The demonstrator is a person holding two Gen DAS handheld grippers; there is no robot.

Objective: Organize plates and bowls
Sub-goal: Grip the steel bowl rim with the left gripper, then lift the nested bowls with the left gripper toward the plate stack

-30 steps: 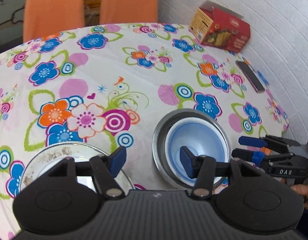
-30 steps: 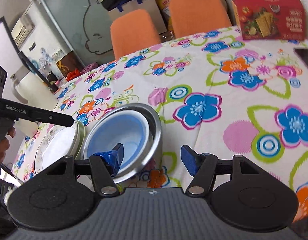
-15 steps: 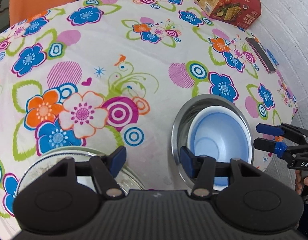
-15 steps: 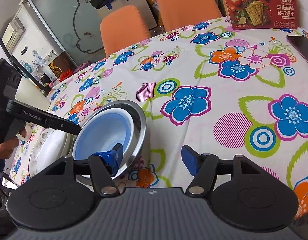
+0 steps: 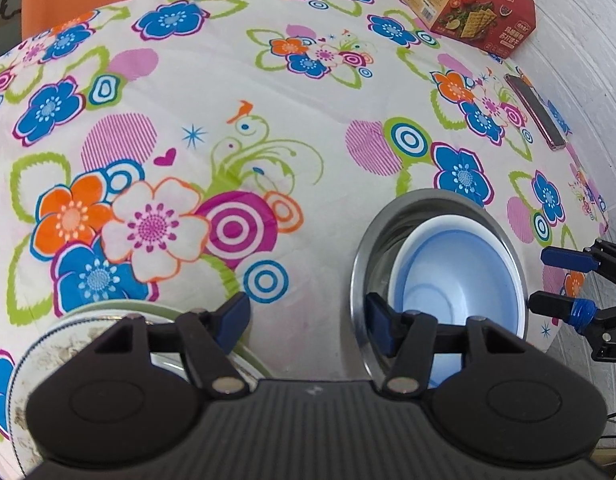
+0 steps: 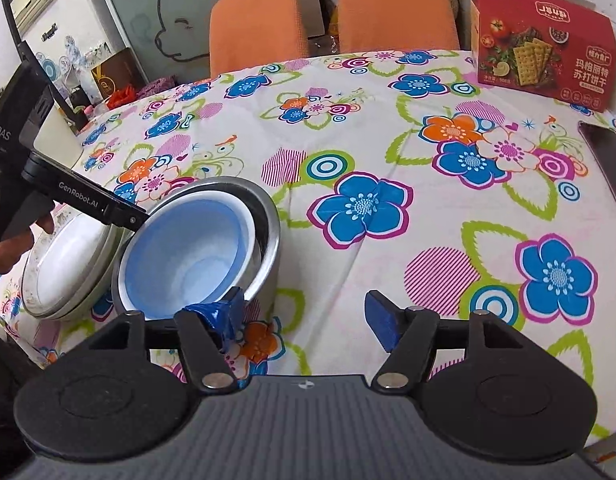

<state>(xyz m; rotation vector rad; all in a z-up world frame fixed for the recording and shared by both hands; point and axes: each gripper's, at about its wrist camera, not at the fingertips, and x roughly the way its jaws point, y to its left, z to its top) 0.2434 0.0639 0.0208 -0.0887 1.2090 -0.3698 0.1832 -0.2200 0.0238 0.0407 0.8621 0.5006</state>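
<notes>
A: Blue bowl location?
B: Nested in steel bowl, lower right of frame, on counter.
A: Fingers?
B: Both spread, empty. Left gripper nearer; its right finger sits at the rim.

A floral tablecloth covered the round table, bright under even light. Two orange chairs stood at the far edge. Behind them was a frosted glass panel with a cartoon outline, and a white brick wall ran along the right side.
</notes>
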